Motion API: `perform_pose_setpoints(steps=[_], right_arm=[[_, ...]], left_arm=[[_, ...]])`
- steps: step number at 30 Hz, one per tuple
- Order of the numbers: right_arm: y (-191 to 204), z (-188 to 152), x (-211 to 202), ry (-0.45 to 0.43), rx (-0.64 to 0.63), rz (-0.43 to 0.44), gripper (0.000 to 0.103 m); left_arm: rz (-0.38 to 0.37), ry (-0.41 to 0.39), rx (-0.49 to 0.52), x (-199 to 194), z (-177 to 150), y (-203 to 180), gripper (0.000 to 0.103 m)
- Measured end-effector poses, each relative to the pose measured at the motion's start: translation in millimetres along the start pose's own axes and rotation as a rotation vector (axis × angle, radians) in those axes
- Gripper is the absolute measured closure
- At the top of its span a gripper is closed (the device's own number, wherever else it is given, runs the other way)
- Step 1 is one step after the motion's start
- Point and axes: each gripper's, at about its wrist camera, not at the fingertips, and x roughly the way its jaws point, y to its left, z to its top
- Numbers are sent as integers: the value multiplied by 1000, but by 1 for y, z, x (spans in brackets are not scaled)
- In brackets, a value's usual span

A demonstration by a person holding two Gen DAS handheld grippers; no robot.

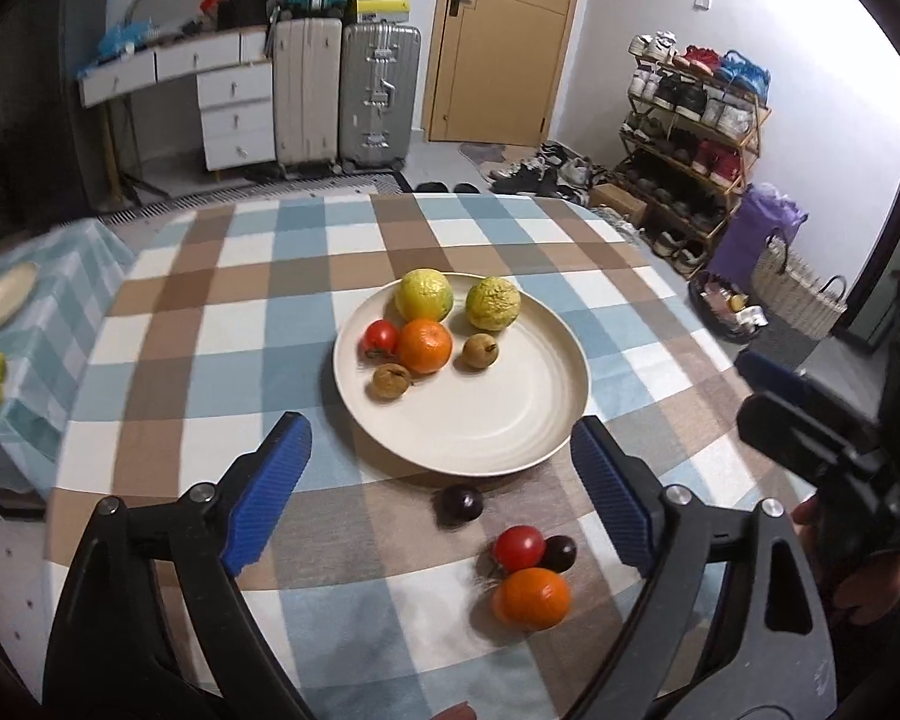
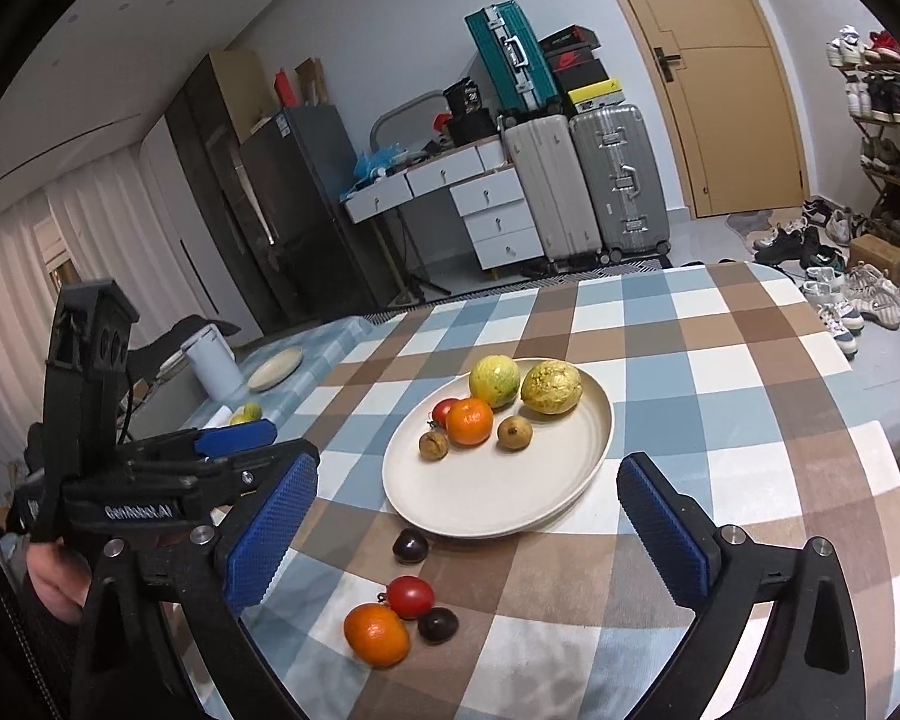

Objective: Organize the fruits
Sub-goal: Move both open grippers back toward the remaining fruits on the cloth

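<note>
Both grippers, left (image 1: pixel 441 462) and right (image 2: pixel 468 507), hang with fingers spread wide, nothing between them. Nearest on the checked cloth (image 1: pixel 210 300) lie an orange (image 1: pixel 534 597), tomato (image 1: pixel 518 547) and two plums (image 1: pixel 461 504). Beyond, six fruits cluster on the plate's (image 1: pixel 510 420) far side.

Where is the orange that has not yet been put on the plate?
In both wrist views the loose orange lies on the checked tablecloth, nearer the camera than the plate, touching a red tomato with a dark plum close by.
</note>
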Motion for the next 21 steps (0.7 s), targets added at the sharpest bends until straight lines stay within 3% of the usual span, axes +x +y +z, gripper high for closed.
perform_pose_setpoints(steps=[5, 16, 21], right_arm=[[10, -8, -10, -12, -26, -40, 0], [19, -34, -24, -21, -28, -118, 0], [15, -49, -31, -40, 3, -147, 0]], left_arm=[[6, -13, -3, -7, -10, -5, 2], [33, -72, -6, -14, -40, -12, 1], [45, -46, -4, -7, -52, -11, 1]])
